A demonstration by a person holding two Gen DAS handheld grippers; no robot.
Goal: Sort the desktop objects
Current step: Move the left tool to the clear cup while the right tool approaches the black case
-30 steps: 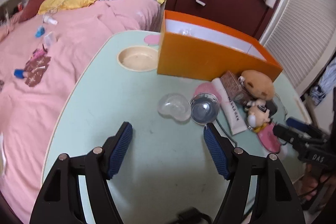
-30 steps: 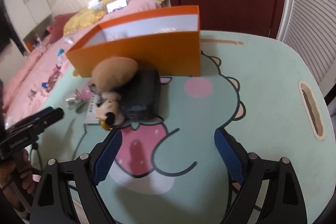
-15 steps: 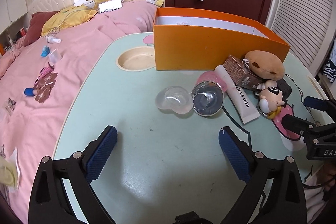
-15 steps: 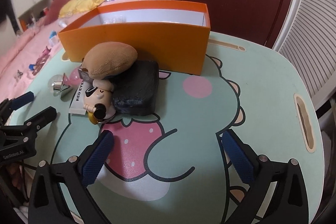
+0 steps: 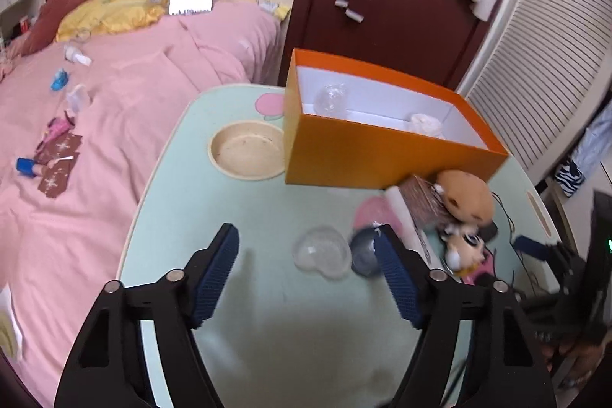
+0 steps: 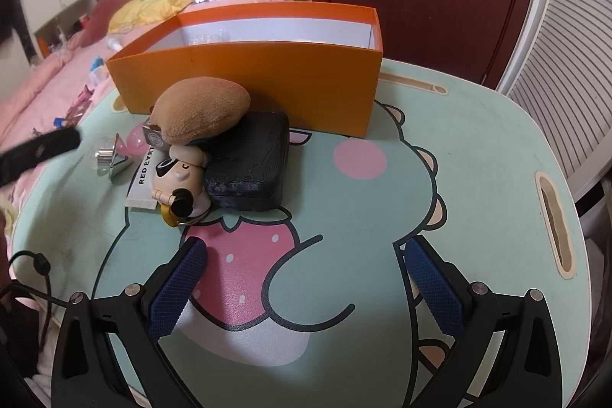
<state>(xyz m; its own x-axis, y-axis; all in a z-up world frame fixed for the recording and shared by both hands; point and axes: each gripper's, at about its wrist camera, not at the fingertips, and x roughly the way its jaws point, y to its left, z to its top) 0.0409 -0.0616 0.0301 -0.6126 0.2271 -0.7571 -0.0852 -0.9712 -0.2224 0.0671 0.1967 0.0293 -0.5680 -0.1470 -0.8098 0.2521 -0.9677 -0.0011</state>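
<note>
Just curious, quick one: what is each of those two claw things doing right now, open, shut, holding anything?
Left gripper: closing, jaws still apart, nothing between them.
Right gripper: wide open, empty.

Left wrist view: plush [image 5: 464, 199], tube [image 5: 411, 228] and figurine [image 5: 464, 249] motion-blurred; tube lettering unreadable. Left gripper's finger [image 5: 396, 272] covers part of the round clear dome [image 5: 363, 251]. Right wrist view: box [image 6: 267, 71] contents mostly hidden behind its near wall; plush overlaps small carton [image 6: 153, 136].

The mint table [image 6: 478, 148] bears an orange box [image 6: 267, 79], black case [image 6: 252, 155] and toys [image 6: 199, 111].
</note>
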